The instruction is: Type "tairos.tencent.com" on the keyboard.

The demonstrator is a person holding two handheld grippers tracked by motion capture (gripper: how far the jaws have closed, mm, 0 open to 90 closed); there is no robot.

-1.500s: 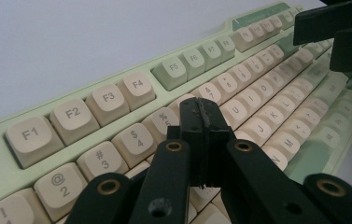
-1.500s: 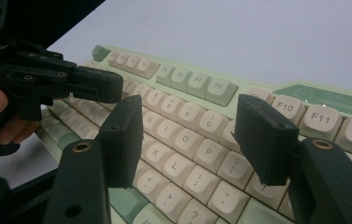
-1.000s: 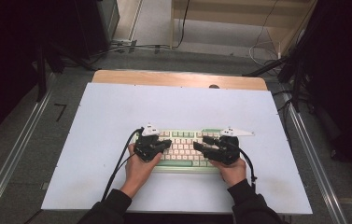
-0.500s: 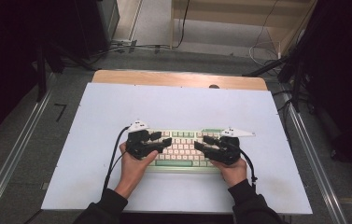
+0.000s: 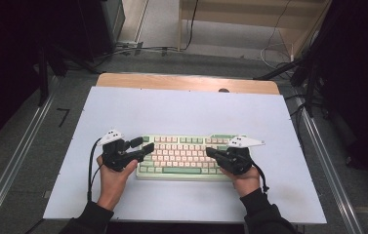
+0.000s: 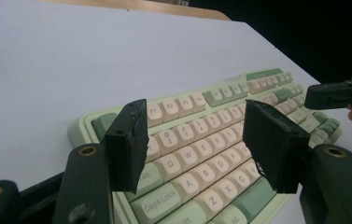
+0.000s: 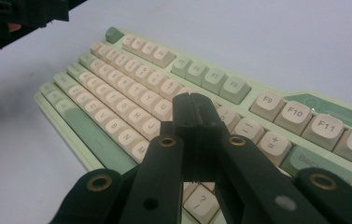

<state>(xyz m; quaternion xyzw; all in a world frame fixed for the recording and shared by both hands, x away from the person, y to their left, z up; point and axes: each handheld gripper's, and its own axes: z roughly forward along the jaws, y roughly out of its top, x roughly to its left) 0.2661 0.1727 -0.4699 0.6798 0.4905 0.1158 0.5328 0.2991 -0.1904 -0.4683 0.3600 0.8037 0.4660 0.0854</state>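
A pale green keyboard [image 5: 186, 155] with cream keys lies on the white table top [image 5: 181, 109], near its front edge. My left gripper [image 5: 142, 145] hovers at the keyboard's left end and points right; its jaws have just opened and nothing is between them. In the left gripper view this gripper [image 6: 194, 121] frames the letter rows of the keyboard [image 6: 220, 95]. My right gripper [image 5: 210, 152] sits over the keyboard's right part and points left; its jaws have just closed. In the right gripper view its jaws [image 7: 193, 101] meet, empty, above the keyboard [image 7: 131, 74].
A wooden strip [image 5: 186, 83] runs along the table's back edge. Metal rails [image 5: 20, 156] flank the table on both sides. Cables [image 5: 279, 53] lie on the floor behind it. White surface extends behind and beside the keyboard.
My left hand has slid left from over the keys to the keyboard's left end, and its jaws have opened. The right hand stayed in place and its jaws have shut.
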